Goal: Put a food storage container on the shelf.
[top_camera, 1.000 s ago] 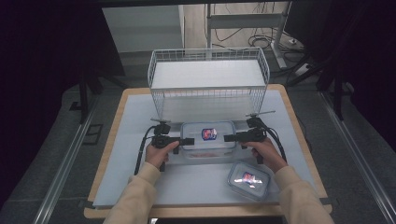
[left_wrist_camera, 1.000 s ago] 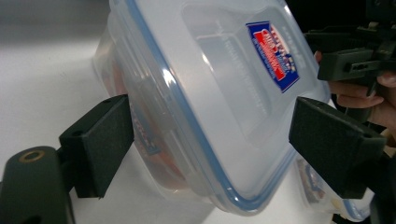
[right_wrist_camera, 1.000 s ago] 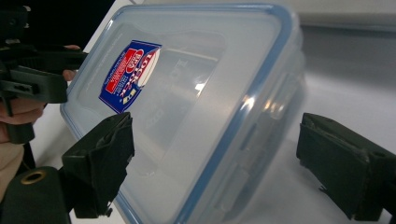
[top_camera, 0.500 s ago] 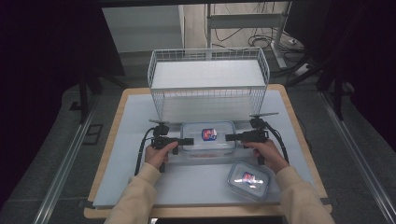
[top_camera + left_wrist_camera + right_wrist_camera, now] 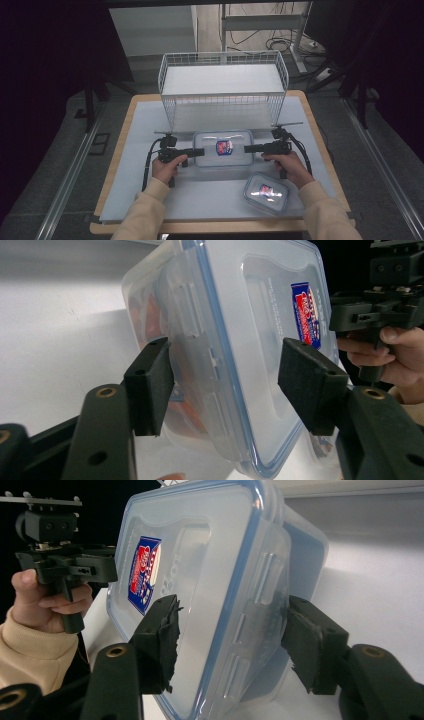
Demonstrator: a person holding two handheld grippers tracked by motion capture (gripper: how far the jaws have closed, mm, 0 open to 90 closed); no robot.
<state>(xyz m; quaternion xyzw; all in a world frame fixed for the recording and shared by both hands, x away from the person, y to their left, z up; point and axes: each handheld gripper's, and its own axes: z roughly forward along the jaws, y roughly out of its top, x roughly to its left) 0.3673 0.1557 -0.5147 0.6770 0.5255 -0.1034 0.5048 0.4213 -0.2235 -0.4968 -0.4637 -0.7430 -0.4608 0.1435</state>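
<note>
A large clear food container (image 5: 222, 155) with a blue-sealed lid and a red-and-blue label lies flat mid-table, just in front of the wire basket. My left gripper (image 5: 200, 151) grips its left short edge and my right gripper (image 5: 248, 148) its right short edge. In the left gripper view the container (image 5: 240, 315) runs between the pads: one pad presses the side latch, the other sits over the lid, left gripper (image 5: 225, 375) shut on it. The right gripper view shows the container (image 5: 210, 555) clamped the same way in my right gripper (image 5: 232, 640).
A tall white wire basket (image 5: 223, 56) stands at the back of the white mat, its front wall close behind the container. A smaller lidded container (image 5: 266, 192) with the same label lies near the front right, beside the right forearm. Dark floor surrounds the wooden table (image 5: 117, 150).
The right gripper has shifted very slightly to the right and toward me. The container and the left gripper stay where they were.
</note>
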